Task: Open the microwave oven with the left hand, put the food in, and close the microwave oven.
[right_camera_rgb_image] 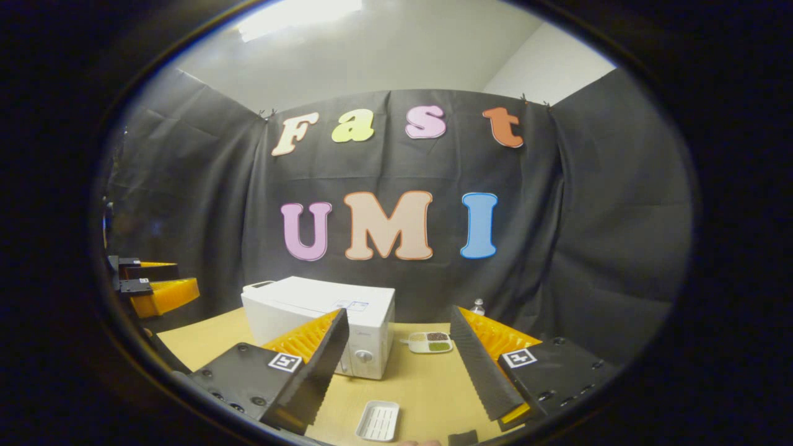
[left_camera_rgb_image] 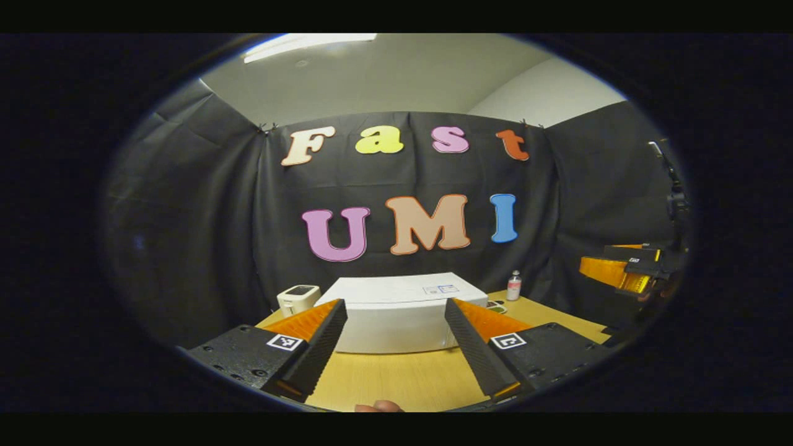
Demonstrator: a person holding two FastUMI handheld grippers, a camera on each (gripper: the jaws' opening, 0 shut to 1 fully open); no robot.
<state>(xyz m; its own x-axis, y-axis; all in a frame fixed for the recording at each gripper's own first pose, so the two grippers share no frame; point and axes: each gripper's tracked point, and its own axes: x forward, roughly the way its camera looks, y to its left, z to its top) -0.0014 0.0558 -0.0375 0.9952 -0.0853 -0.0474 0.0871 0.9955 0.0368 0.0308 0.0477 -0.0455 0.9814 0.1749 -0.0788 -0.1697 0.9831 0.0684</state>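
— Where do we find the microwave [right_camera_rgb_image: 322, 322]?
— Door closed, at the back of the wooden table [right_camera_rgb_image: 421, 384], a tray of food [right_camera_rgb_image: 430, 342] just to its right.
— And our tongs?
— Left gripper [left_camera_rgb_image: 396, 347] and right gripper [right_camera_rgb_image: 396, 365] both spread wide, grasping nothing, a white tray [right_camera_rgb_image: 378, 420] near us.

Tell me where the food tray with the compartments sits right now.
In the right gripper view the food tray lies on the table, just right of the microwave, with a small bottle behind it.
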